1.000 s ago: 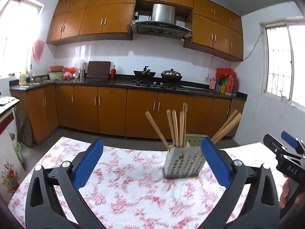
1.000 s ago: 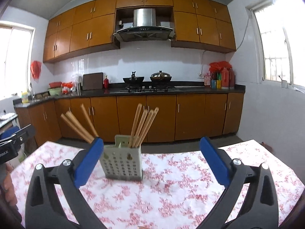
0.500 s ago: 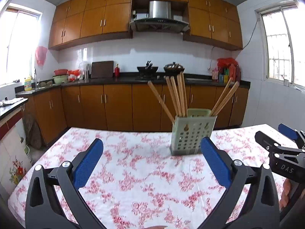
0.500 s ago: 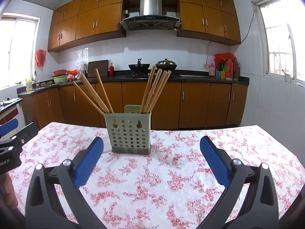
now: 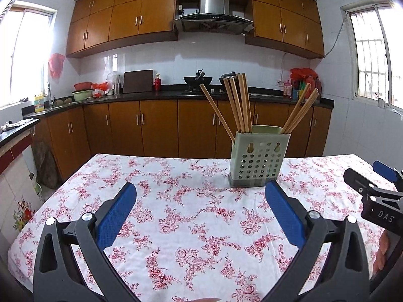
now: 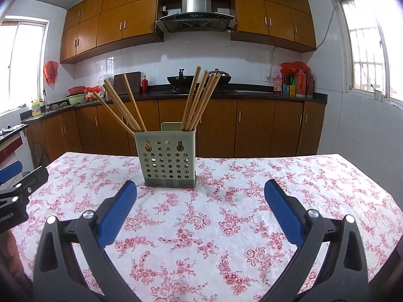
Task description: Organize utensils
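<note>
My left tongs (image 5: 200,196) are wide apart and hold nothing. My right tongs (image 6: 200,195) are wide apart too, and they hold nothing. Both hang over the bench (image 5: 176,216), which has a white cloth with red flowers on it. The holder (image 5: 257,159) is a pale green box with lots of round holes, and it stands upright on the bench, toward the far side. From my left tongs it is ahead and a bit to the right, close to the tip of the right blue pad (image 5: 283,214). From my right tongs the holder (image 6: 168,159) is ahead and a bit to the left, just past the left blue pad (image 6: 117,212). Neither of my tongs touches it. The chopsticks (image 5: 239,103) stand in the holder and lean out at the top. Some lean left, some stand near the middle, and some lean right. In the right view the chopsticks (image 6: 200,98) fan out in two bunches. I can see my right tongs at the right edge of the left view (image 5: 372,191). Behind the bench are brown cupboards (image 5: 156,128) and a stove (image 5: 201,90) with pots on it.
</note>
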Demonstrator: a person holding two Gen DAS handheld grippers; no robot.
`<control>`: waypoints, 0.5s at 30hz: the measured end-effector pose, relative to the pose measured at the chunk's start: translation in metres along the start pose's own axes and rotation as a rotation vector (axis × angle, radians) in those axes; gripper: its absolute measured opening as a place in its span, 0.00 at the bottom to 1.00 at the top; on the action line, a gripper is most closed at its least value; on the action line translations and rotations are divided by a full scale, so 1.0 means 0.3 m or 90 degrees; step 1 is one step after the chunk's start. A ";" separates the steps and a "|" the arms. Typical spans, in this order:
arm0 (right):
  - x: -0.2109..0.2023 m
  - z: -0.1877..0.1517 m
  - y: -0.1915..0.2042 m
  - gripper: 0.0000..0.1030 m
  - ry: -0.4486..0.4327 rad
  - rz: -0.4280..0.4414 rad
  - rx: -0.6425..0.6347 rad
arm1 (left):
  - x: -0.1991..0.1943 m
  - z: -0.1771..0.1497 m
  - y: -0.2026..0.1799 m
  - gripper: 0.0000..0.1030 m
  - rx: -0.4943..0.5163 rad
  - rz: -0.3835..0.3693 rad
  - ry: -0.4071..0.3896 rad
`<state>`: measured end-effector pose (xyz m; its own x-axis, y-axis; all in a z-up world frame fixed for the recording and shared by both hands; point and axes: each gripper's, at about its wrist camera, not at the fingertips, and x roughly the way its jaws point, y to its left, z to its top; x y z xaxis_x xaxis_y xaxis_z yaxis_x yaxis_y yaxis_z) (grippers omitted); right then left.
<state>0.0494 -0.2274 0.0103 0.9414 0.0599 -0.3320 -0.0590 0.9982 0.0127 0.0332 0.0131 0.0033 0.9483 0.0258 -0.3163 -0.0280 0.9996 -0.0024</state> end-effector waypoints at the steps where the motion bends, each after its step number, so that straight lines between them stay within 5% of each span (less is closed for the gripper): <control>1: 0.001 0.001 0.000 0.96 -0.001 0.000 0.000 | -0.002 -0.001 -0.002 0.98 0.001 -0.001 -0.001; 15: -0.008 0.002 0.003 0.96 -0.012 -0.002 -0.004 | -0.013 0.002 -0.004 0.98 -0.007 -0.003 -0.005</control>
<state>0.0472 -0.2266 0.0116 0.9476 0.0577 -0.3142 -0.0589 0.9982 0.0057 0.0298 0.0117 0.0051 0.9508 0.0217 -0.3092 -0.0273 0.9995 -0.0139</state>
